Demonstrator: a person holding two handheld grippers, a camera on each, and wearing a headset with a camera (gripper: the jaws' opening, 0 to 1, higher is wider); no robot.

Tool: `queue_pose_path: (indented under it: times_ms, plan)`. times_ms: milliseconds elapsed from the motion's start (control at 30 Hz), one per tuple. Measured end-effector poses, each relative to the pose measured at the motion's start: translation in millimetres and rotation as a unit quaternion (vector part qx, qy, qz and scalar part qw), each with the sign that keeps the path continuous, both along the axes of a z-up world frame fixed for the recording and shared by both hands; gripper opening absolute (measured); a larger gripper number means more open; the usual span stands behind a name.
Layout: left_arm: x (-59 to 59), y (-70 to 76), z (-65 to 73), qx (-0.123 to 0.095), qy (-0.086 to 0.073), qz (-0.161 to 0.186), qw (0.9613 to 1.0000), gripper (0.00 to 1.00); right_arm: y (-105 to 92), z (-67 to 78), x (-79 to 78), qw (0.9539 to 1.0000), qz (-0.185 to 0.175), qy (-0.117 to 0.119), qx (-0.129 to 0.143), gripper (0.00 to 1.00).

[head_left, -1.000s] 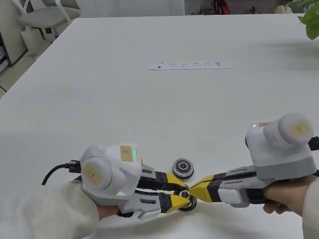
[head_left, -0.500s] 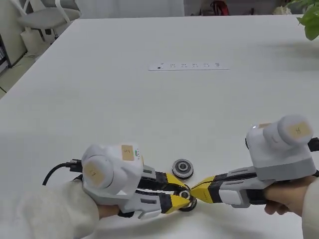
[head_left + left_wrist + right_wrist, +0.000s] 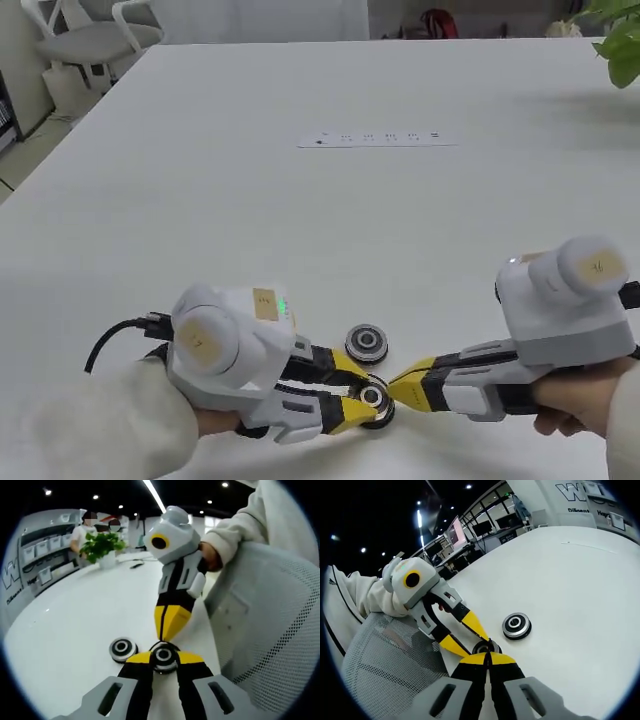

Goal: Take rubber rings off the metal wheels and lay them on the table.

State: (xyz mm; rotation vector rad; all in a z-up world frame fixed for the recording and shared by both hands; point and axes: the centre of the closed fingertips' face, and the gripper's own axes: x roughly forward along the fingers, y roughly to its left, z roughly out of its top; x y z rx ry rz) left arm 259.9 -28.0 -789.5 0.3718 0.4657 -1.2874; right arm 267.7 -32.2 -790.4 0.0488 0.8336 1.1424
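Wheel (image 3: pixel 164 657) sits near the table's (image 3: pixel 300 220) near edge, clamped across its faces by the left gripper (image 3: pixel 368 398). The right gripper's (image 3: pixel 488 656) jaws are pressed together at its rim; whether they catch the ring (image 3: pixel 164 669) cannot be told. The grip on the hub should hold firm while the ring is peeled sideways off the rim. The hub is bright, hard metal; the ring is thin, black and likely stretchy. A second wheel (image 3: pixel 367 341) lies flat just beside.

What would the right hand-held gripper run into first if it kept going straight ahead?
The metal wheel clamped in the left hand-held gripper. It sits right at the right hand-held gripper tips, and the two look to be touching.
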Motion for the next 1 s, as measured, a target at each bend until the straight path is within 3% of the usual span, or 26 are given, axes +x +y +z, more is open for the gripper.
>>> queue_pose_path:
  times_ms: [133, 300, 467, 667, 833, 1000]
  plan:
    - [2.0, 1.3, 10.8, -0.008, -0.004, 0.006, 0.9999, 0.28, -1.1, 0.3, 0.4, 1.0, -0.003, 0.002, 0.0, 0.0]
    - [3.9, 5.8, 25.2, -0.018, -0.016, 0.011, 0.9997, 0.31, -0.8, 1.6, 0.5, 1.0, -0.002, 0.0, 0.002, 0.0]
    - [0.7, 11.2, 29.1, -0.003, -0.034, 0.0, 0.9994, 0.39, -0.9, 3.9, 0.5, 1.0, -0.003, 0.001, 0.003, 0.0]
    - [-4.6, 13.0, 29.8, 0.01, -0.035, -0.013, 0.9993, 0.47, -0.4, 9.4, 1.0, 0.9999, -0.006, -0.002, 0.01, 0.0]
    - [-1.1, 18.1, 36.6, 0.0, -0.03, -0.003, 0.9996, 0.53, 0.4, 15.0, 0.1, 0.9998, -0.007, -0.003, 0.016, 0.0]
    - [5.6, 29.4, 45.4, -0.01, -0.035, 0.019, 0.9992, 0.57, 2.2, 22.3, 0.3, 0.9995, -0.013, -0.005, 0.028, 0.0]
